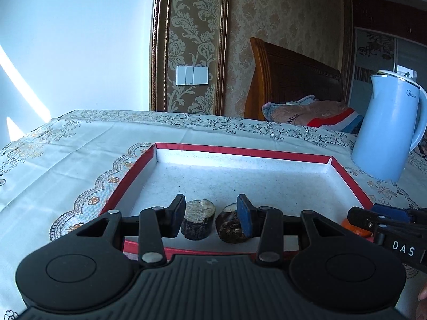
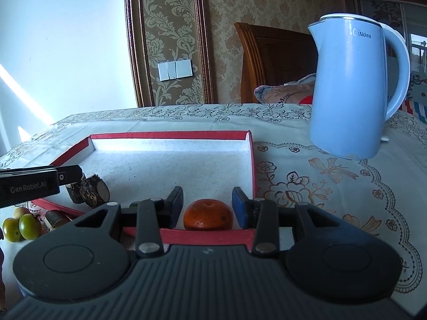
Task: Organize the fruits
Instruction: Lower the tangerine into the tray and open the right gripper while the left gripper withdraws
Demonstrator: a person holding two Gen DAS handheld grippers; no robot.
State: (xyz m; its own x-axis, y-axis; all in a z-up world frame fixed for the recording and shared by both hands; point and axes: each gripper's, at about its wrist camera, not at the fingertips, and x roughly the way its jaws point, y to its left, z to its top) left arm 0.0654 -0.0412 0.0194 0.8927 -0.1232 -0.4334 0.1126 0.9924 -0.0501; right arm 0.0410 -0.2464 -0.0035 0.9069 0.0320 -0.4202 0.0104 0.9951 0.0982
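A red-rimmed tray [image 1: 240,152] with a white floor lies on the tablecloth. Two dark cut stalk pieces [image 1: 198,222] rest on its floor by the near wall, one upright and one tilted. My left gripper [image 1: 211,214] stands open just short of them, its pads not pressing on either. In the right wrist view the same gripper [image 2: 68,176] hangs just above the pieces [image 2: 94,192]. A small orange [image 2: 208,214] sits in the near right corner of the tray [image 2: 170,134]. My right gripper [image 2: 208,204] is shut on it, a pad against each side.
A light blue kettle [image 2: 349,88] stands on the table right of the tray. Several green fruits [image 2: 28,226] and another stalk piece [image 2: 54,217] lie outside the tray's near left edge. A wooden headboard and bedding lie beyond the table.
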